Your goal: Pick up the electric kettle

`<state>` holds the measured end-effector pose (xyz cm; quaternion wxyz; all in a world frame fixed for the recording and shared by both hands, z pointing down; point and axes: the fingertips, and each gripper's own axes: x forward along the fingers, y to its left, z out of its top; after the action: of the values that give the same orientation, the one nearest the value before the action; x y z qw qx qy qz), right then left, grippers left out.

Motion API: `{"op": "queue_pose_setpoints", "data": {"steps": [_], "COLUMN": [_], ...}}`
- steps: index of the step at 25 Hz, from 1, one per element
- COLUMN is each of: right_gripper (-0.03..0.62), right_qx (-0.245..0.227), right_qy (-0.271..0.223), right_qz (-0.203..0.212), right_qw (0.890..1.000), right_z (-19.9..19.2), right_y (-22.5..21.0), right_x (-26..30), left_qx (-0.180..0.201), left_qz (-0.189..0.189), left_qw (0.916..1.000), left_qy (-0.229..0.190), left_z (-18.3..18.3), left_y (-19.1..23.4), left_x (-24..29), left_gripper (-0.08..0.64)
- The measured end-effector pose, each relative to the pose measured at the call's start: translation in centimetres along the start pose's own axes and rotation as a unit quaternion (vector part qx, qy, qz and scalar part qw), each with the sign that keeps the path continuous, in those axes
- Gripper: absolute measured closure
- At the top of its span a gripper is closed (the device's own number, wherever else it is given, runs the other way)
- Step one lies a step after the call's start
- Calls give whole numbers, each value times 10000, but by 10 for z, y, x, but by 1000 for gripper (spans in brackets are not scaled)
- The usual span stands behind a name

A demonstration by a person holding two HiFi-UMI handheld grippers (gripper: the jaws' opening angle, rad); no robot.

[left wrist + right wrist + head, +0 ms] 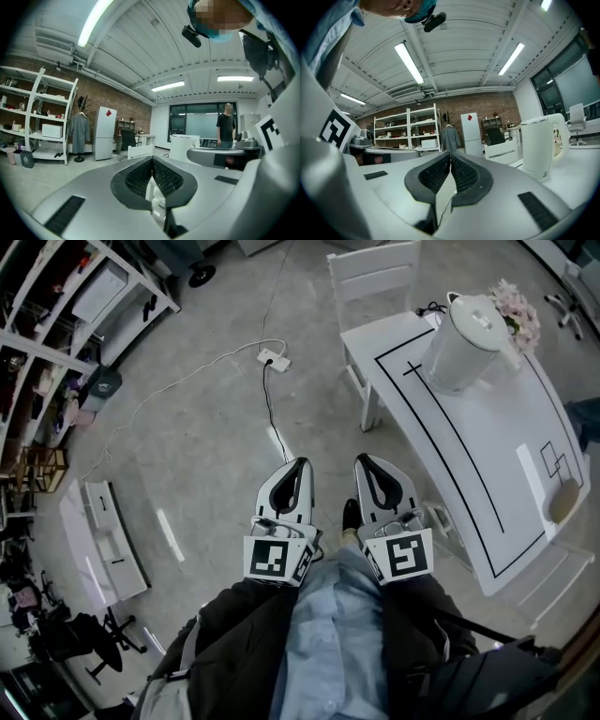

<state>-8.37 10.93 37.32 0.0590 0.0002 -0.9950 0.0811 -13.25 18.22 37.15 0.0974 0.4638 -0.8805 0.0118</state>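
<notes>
Left gripper [299, 465] and right gripper [365, 461] are hovering, fingers [437, 176] closed and empty. The kettle [466, 343] is standing at one o'clock on the worktop [506, 474], so they should be opening wide before reaching.

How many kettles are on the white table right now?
1. The white kettle stands near the far end of the table, beside pink flowers. No other shows in any view.
</notes>
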Motion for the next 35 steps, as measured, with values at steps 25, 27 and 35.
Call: {"op": "queue_pose_setpoints", "data": {"steps": [25,27,35], "right_gripper": [574,574,574], "right_qx": [106,144,234], "right_qy": [-322,-310,-452], "right_qz": [-1837,-2112,-3396], "right_qw": [9824,9768,9392], "right_z": [34,36,44], "right_y": [-178,-193,-237], "right_x": [72,77,75], "left_qx": [283,298,237], "left_qz": [-1767,-2098,-3373], "left_qw": [9838,9772,9409], "left_qy": [79,108,196], "left_z": [35,37,45], "left_y": [-32,-38,-70], "left_x": [217,241,312], "left_gripper": [555,556,555]}}
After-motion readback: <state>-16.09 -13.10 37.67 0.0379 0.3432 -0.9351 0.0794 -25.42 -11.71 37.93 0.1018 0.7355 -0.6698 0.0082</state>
